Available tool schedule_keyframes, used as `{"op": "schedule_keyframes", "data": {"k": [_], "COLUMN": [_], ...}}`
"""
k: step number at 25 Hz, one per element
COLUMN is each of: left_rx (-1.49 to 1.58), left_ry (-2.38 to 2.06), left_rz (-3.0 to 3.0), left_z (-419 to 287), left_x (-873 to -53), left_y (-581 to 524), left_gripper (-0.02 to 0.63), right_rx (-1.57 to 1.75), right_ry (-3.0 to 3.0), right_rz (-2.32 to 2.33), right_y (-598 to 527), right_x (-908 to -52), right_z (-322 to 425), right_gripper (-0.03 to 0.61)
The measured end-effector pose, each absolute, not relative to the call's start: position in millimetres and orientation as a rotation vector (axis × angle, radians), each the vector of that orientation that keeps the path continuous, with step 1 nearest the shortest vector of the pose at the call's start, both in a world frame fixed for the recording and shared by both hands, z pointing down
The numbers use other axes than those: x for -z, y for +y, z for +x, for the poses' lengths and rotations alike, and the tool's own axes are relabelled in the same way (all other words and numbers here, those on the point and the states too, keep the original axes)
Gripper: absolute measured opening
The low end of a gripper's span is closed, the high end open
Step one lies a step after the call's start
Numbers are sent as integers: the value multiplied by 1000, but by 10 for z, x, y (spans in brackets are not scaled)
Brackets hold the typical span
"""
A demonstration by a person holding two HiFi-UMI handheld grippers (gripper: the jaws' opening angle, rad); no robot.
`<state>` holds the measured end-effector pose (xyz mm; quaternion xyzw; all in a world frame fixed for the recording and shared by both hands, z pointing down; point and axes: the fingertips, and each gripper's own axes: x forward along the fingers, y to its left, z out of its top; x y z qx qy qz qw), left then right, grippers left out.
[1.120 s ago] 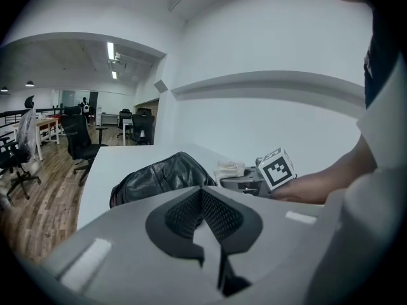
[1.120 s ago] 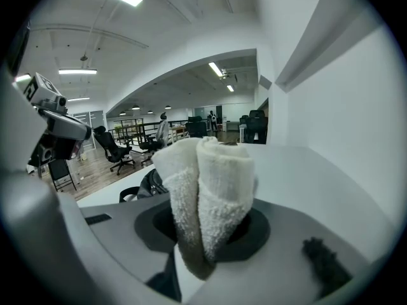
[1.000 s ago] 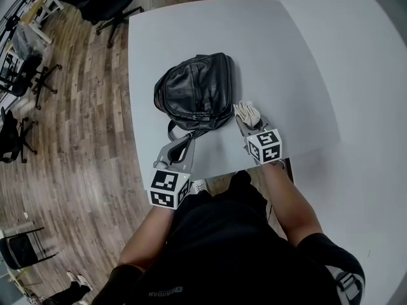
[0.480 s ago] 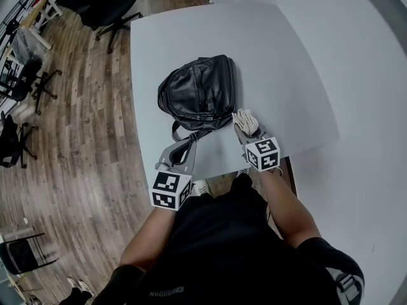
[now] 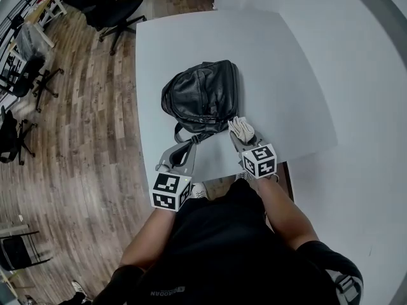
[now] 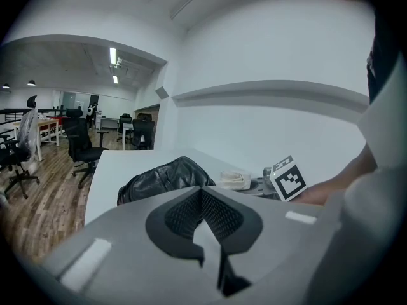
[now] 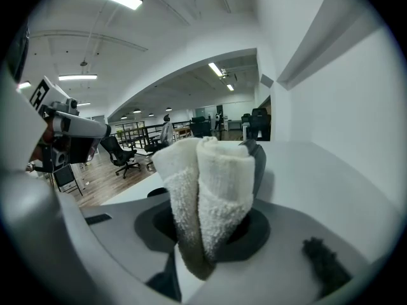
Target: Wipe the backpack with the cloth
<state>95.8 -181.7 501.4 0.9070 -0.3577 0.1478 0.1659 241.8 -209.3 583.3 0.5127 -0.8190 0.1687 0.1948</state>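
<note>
A black leather backpack [image 5: 200, 94] lies flat on the white table [image 5: 273, 62]; it also shows in the left gripper view [image 6: 162, 178]. My right gripper [image 5: 244, 136] is shut on a rolled white cloth [image 5: 241, 128], whose tip touches the backpack's near right corner. In the right gripper view the cloth [image 7: 205, 192] stands up between the jaws and hides most of the backpack [image 7: 260, 161]. My left gripper [image 5: 184, 150] hangs over the table's near edge, just short of the backpack's strap [image 5: 180, 134]. Its jaws meet with nothing between them [image 6: 202, 194].
The table's left edge drops to a wooden floor [image 5: 82, 145] with office chairs [image 5: 111, 5]. A white wall [image 5: 369, 107] runs along the right. The table's near edge lies just under both grippers. The right gripper's marker cube [image 6: 287, 178] shows beside the cloth [image 6: 235, 180].
My right gripper has carried the cloth left and closer in, from beside the backpack's right side to its near right corner. The left gripper has stayed roughly where it was.
</note>
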Motion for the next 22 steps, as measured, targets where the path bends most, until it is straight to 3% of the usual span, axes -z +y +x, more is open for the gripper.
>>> {"op": "schedule_keyframes", "data": {"k": [16,22], "left_rx": [-373,-344], "left_ry": [-1089,-1144], "left_rz": [2540,2520], "left_z": [872,766], "left_x": [-5044,-4995], "left_y": [-2084,-2241], "left_gripper": [6,6], "right_rx": [-437,-347], "right_ry": [-2327,-2458], "right_rz": [1490,1366], "right_y": [-2274,-2633], "right_x": [-5340,-4879], "right_z": [2647,2196], "right_gripper": [109,109]}}
